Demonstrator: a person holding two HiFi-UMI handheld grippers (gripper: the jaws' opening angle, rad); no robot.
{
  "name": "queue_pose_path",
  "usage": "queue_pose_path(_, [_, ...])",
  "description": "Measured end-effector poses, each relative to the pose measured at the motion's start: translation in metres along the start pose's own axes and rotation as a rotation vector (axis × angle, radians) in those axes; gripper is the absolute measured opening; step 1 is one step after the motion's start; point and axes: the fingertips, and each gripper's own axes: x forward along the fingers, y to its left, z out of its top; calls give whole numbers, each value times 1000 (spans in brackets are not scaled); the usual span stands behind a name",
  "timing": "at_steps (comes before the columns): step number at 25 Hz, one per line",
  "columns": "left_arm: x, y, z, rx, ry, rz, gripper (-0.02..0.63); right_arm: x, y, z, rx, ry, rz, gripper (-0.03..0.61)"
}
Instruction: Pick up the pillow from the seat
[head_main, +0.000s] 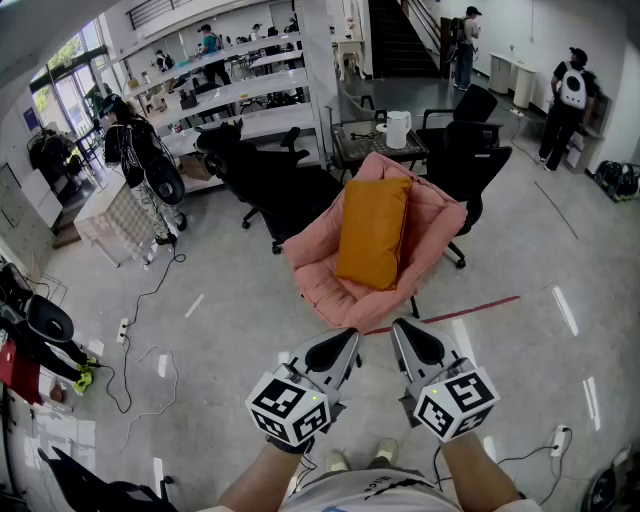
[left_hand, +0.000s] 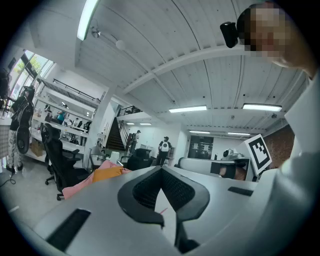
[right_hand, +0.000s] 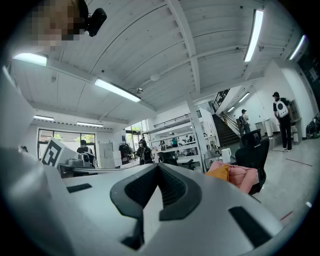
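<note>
Orange pillow (head_main: 373, 232) rests on the pink seat (head_main: 318, 272), apparently propped against its back, while the left gripper (head_main: 350, 338) and right gripper (head_main: 399, 329) hover apart from it, jaws pressed together, empty.

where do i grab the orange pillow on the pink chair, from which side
Take the orange pillow by its long side edges, coming from the front of the pink chair. It leans upright against the backrest with both sides exposed; the edges likely pinch easier than its middle.
</note>
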Motion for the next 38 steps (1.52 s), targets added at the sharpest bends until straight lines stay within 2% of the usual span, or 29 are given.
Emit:
queue_pose_path(13, [15, -20, -9, -5, 10, -1, 9, -17, -16, 1, 18, 1, 7, 15])
queue_pose_path(21, [33, -30, -19, -4, 24, -1, 9, -23, -41, 3, 72, -33, 14, 17])
queue_pose_path(30, [67, -57, -20, 27, 47, 8, 9, -39, -76, 15, 49, -46, 17, 18])
queue_pose_path(38, [87, -61, -32, 38, 66, 20, 9, -40, -98, 9, 59, -41, 18, 18])
